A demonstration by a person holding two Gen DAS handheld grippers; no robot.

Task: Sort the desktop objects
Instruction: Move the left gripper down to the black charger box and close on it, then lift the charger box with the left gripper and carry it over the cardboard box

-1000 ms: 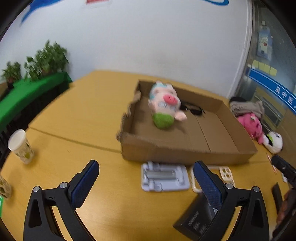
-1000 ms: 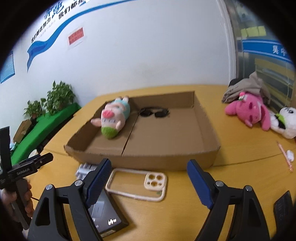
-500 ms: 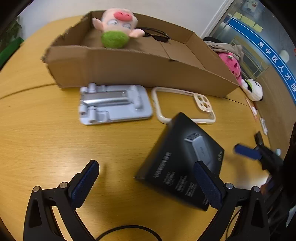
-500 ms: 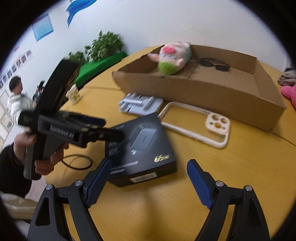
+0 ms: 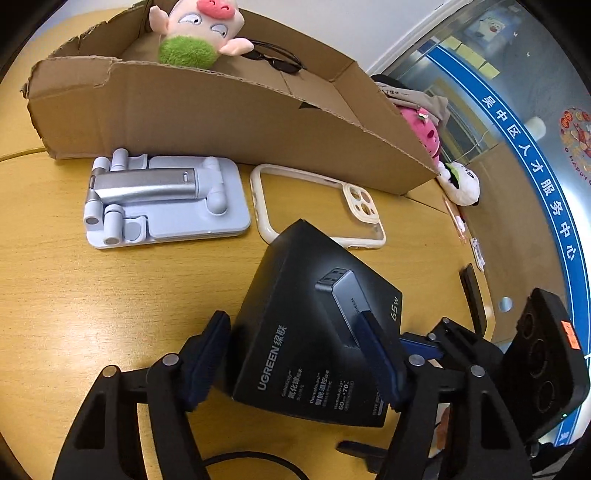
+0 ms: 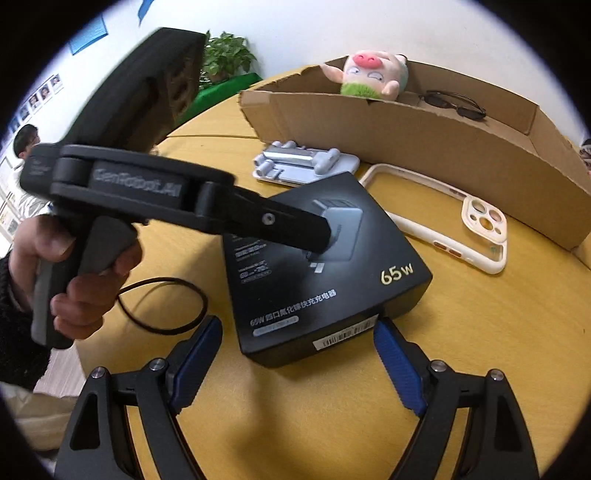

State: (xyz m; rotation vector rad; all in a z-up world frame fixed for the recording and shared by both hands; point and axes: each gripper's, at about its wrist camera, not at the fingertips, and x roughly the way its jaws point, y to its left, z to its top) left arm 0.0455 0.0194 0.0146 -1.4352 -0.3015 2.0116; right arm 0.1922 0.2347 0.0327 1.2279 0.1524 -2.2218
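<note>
Closing around the black charger box, the left gripper is bringing its blue pads in on two opposite sides; the box is lying between them on the table, and whether the pads are pressing yet I cannot tell. The right gripper is hanging just short of the box's near edge with its jaws spread wide and nothing between them. Beyond the box, the phone case and the folded grey phone stand are lying side by side, both close against the near wall of the cardboard tray. Inside the tray, a pig plush is sitting at the far left corner with sunglasses beside it. Sorting looks roughly halfway: two items are in, while box, case and stand are waiting outside.
</note>
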